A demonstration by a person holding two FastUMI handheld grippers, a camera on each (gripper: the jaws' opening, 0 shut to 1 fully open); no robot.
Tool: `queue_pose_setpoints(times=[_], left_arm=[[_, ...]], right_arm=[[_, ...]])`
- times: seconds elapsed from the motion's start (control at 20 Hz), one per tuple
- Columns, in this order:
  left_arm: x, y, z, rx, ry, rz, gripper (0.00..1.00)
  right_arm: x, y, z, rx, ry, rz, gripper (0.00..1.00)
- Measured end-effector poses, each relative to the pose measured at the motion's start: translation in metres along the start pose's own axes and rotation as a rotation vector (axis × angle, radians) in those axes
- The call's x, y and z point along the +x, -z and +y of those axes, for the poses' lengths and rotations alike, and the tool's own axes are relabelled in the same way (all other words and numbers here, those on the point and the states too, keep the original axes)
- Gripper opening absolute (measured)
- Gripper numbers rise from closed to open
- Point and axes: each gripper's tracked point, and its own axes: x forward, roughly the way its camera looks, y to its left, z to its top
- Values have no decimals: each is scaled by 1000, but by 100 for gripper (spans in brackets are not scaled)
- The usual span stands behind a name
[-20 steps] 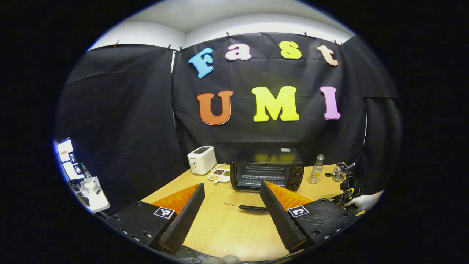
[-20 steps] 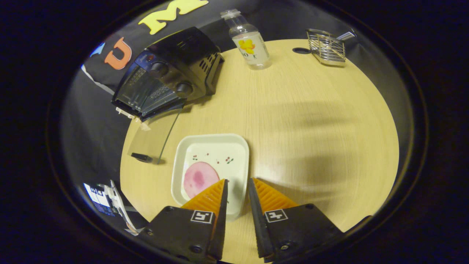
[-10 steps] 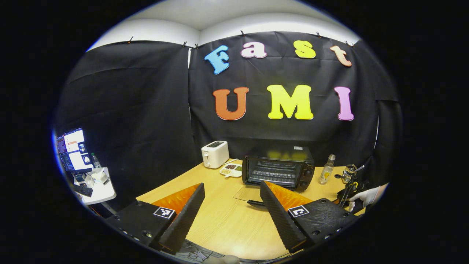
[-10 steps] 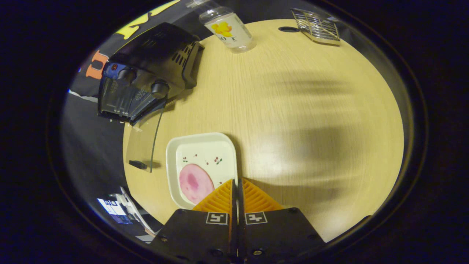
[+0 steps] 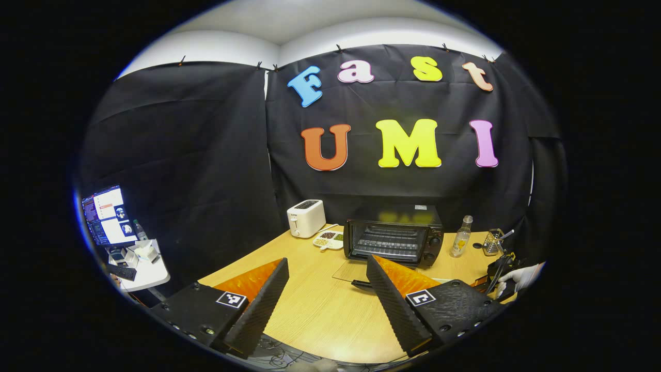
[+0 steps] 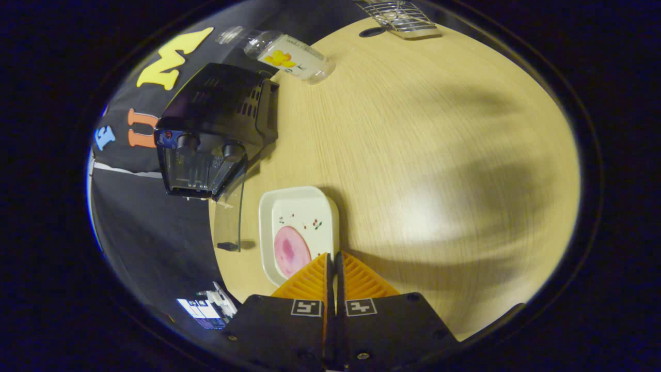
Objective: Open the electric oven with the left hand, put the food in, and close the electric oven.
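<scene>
oven: black electric oven [image 6: 211, 134] ahead-left of my right claw [image 6: 333, 263], glass door [image 6: 230, 217] dropped flat onto the wooden table [image 6: 423, 155].
right claw: fingers together, pinched on the near rim of the white square plate [image 6: 297, 206].
food: pink round slice [image 6: 290, 249] on the plate, just ahead-left of the tips.
handling: i judge the plate stiff, light, slick; slice may slide, so keep it level.
left claw [image 5: 325, 284]: fingers apart, nothing held, oven straight ahead.

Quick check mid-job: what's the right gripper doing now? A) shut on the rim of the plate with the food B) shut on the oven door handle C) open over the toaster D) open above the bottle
A: in the right gripper view the right gripper has both fingers closed on the edge of the white plate carrying the pink food.
</scene>
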Motion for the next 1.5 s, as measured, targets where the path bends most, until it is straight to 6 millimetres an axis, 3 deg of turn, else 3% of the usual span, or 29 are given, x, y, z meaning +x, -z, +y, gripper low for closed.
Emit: queue_pose_setpoints(times=[0.25,0.45,0.6,0.9,1.1,1.3,1.5], left_arm=[[7,-5,-2,21,58,-11,96],[20,-6,1,45,140,-26,96],[32,-6,12,61,205,-38,96],[56,0,49,56,292,-43,97],[66,10,73,60,308,-15,97],[71,9,96,75,284,-4,97],[67,-1,106,64,269,-13,97]], right_arm=[[-22,-3,7,10,-8,-83,4],[-49,1,25,34,-16,-167,4],[-65,11,53,76,-21,-227,4],[-74,33,103,163,-52,-327,4],[-46,45,138,226,-65,-416,4],[4,60,183,354,-141,-419,4],[46,67,217,408,-173,-410,4]])
